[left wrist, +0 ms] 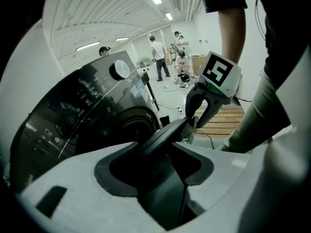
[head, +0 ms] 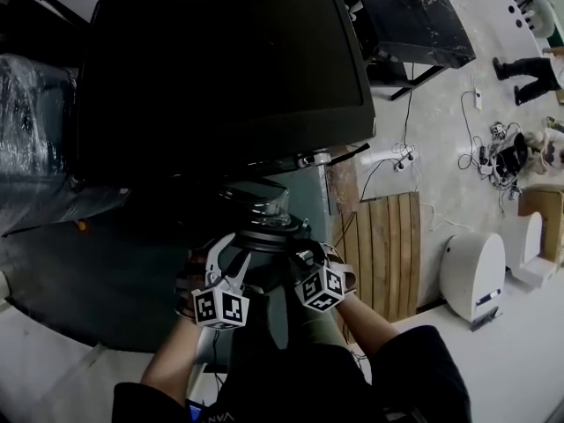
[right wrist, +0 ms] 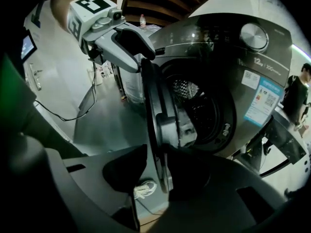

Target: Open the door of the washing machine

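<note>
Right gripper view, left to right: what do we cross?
left gripper → door, edge-on → drum opening → blue label → person

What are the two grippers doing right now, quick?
The left gripper is closed on the washing machine door, at its rim.
The right gripper is closed on that same rim.

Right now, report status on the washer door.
Left gripper shut on door rim. Right gripper shut on it too. Door ajar, drum showing. Pallet on floor to its right.
</note>
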A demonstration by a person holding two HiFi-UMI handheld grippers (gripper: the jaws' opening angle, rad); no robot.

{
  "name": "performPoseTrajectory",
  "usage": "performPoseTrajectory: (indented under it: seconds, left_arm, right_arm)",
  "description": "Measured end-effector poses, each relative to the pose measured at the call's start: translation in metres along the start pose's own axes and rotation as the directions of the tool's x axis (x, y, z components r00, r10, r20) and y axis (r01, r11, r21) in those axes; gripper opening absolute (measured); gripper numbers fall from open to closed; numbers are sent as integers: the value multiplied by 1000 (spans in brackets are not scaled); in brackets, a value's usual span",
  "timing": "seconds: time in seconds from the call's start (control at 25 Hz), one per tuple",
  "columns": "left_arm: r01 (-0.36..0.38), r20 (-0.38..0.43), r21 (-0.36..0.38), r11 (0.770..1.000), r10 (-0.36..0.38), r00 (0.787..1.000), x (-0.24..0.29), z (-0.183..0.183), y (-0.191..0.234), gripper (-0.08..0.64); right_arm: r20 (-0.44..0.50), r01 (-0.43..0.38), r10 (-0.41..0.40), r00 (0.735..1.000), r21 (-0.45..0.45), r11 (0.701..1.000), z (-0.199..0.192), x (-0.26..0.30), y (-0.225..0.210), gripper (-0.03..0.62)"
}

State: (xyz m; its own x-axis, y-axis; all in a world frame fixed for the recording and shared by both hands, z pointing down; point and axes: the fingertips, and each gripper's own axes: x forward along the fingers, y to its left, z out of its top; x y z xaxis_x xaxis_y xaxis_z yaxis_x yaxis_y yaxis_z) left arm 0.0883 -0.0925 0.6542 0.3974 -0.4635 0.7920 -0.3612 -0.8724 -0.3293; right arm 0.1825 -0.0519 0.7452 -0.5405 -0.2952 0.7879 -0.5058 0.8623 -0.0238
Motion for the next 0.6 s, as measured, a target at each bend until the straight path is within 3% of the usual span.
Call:
performPoseTrajectory:
  seconds: [0.08, 0.24, 0.4, 0.6]
  left_arm:
    - [8, -14, -10, 1000, -8, 1000, -6, -5, -9, 216]
    - [13, -24, -15, 1000, -13, 1000, -23, -20, -25, 229]
    - [10, -41, -83, 996, -13, 999, -43, -41, -39, 243]
    - [11, -99, -78, 997, -18, 995, -72, -69, -59, 264]
  right_arm:
    - [-36, -37, 38, 999, 23, 999, -7, -4, 17, 184]
    - [-52, -71, 76, 996, 86, 994, -9, -26, 44, 183]
    - [-49, -75, 79, 996, 72, 995, 3, -48, 58, 187]
    - [-27, -22, 23, 999, 56, 998, 34, -61, 59, 177]
